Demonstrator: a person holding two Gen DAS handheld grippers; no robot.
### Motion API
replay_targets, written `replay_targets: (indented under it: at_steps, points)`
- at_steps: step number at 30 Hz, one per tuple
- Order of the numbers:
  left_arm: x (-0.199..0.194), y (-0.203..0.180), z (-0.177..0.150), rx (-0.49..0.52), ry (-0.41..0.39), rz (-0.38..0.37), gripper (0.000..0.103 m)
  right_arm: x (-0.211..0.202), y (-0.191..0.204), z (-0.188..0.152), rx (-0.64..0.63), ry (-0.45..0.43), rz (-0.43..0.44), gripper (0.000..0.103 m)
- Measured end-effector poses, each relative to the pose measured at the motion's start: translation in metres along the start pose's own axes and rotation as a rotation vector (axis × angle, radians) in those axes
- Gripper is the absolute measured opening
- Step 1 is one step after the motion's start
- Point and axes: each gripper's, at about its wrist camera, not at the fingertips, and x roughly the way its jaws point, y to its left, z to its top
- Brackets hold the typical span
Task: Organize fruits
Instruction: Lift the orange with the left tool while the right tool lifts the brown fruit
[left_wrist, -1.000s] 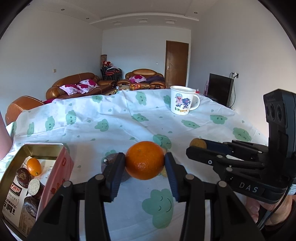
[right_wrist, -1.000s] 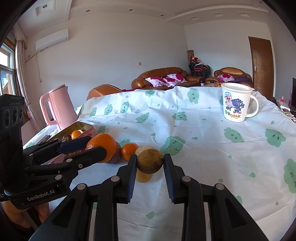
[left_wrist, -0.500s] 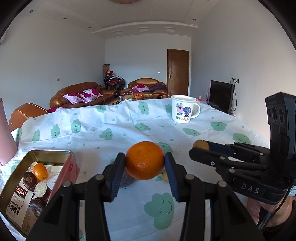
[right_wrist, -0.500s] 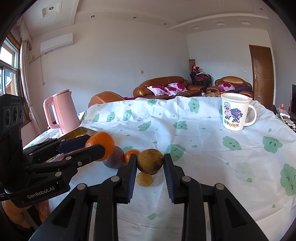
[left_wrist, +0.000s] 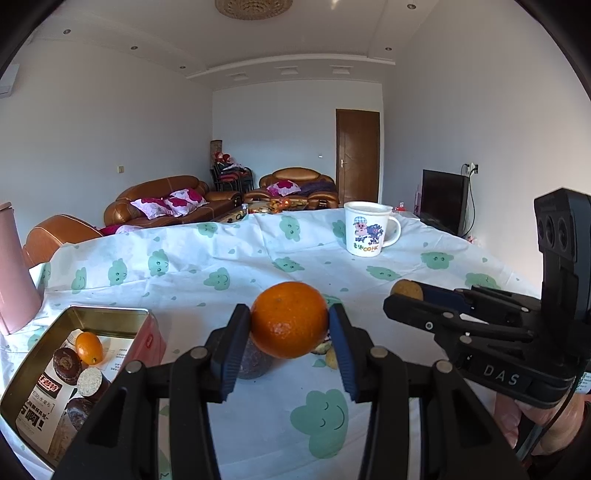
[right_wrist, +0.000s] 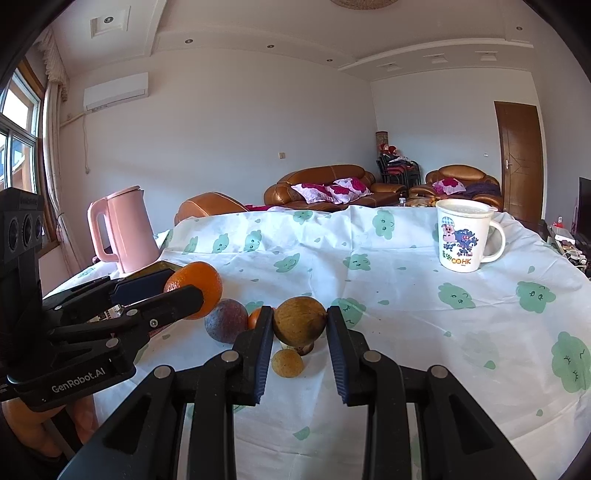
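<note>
While lifted clear of tablecloth (left_wrist: 258, 435): both fruits carried at once.
Left gripper (left_wrist: 288, 328): clamped on orange (left_wrist: 289, 319), raised above purple fruit (right_wrist: 226, 319).
Right gripper (right_wrist: 300, 323): clamped on brown fruit (right_wrist: 300, 320).
Step in hand: transport.
Next move: probably swing left to tin (left_wrist: 110, 314), lower, release.

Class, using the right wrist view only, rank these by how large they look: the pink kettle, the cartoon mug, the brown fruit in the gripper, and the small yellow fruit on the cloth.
1. pink kettle
2. cartoon mug
3. brown fruit, held in the right gripper; it sits nearer the camera, so its true size against the mug is unsure
4. small yellow fruit
</note>
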Motion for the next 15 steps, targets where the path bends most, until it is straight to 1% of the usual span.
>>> replay_targets:
  at_steps: [8, 11, 15]
  points:
    - [-0.008, -0.003, 0.0, 0.01, -0.04, 0.014, 0.046, -0.004, 0.001, -0.001, -0.003, -0.022, -0.011, 0.031]
    - [-0.011, -0.002, 0.0, 0.01, -0.06, 0.023, 0.046, -0.008, 0.005, -0.001, -0.022, -0.045, -0.039, 0.031]
    - [-0.014, 0.0, -0.001, 0.015, -0.071, 0.031, 0.046, -0.012, 0.016, -0.001, -0.079, -0.075, -0.08, 0.031]
